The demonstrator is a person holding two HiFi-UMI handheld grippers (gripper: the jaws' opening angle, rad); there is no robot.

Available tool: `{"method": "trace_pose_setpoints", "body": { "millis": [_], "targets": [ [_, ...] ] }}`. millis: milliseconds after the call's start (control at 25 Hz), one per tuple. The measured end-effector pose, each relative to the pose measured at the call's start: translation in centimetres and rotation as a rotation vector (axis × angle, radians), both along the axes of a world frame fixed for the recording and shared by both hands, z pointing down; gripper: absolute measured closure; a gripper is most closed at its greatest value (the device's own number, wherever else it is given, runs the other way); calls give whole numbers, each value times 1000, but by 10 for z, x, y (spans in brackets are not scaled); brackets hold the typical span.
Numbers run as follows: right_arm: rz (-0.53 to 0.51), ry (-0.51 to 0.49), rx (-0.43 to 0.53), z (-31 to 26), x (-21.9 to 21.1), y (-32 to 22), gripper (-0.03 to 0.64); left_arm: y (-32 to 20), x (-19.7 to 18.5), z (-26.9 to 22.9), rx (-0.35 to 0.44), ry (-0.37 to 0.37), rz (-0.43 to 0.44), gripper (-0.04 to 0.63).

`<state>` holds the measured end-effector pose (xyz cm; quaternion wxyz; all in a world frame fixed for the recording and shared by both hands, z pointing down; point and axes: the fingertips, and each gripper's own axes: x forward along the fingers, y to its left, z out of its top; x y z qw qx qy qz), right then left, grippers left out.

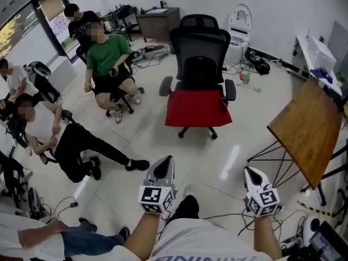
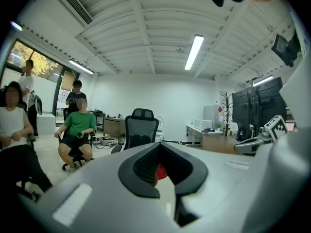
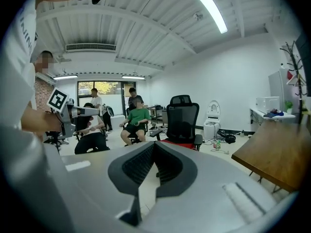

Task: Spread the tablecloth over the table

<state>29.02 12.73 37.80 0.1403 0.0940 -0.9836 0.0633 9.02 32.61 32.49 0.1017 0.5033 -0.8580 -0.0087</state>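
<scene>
White walls (image 1: 272, 4), pale glossy floor (image 1: 147, 140), a black office chair (image 1: 200, 53) mid-room, a desk (image 1: 157, 20) by the far wall, window (image 1: 16, 29) at left, ceiling strip light (image 2: 193, 52) glowing.

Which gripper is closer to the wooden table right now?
Right. In the head view the right gripper sits below-left of the wooden table, apart from it; the left gripper is farther left again.

A square brown wooden table (image 1: 310, 129) stands on the pale tiled floor (image 1: 217, 162), right of the right jaws. Ahead of both jaws, a black mesh office chair (image 1: 200, 48) carries a red fabric tablecloth (image 1: 197, 107) draped over its seat.
</scene>
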Motion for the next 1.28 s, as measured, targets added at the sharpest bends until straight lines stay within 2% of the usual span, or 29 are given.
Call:
{"method": "trace_pose_setpoints", "body": {
  "millis": [240,480,760,1000,1280],
  "targets": [
    [-30,14,58,-13,-89,-33,611,-27,-87,9,21,21,-16,589],
    [19,21,69,-23,-151,-58,611,-44,-156,12,24,48,17,589],
    [9,42,42,-22,-199,-71,611,-54,-195,15,32,73,2,589],
    [-38,30,42,-15,-244,-93,611,-63,-224,26,6,86,-35,589],
    [-92,57,-23,23,-287,-134,611,-106,-263,44,-25,103,-73,589]
  ]
}}
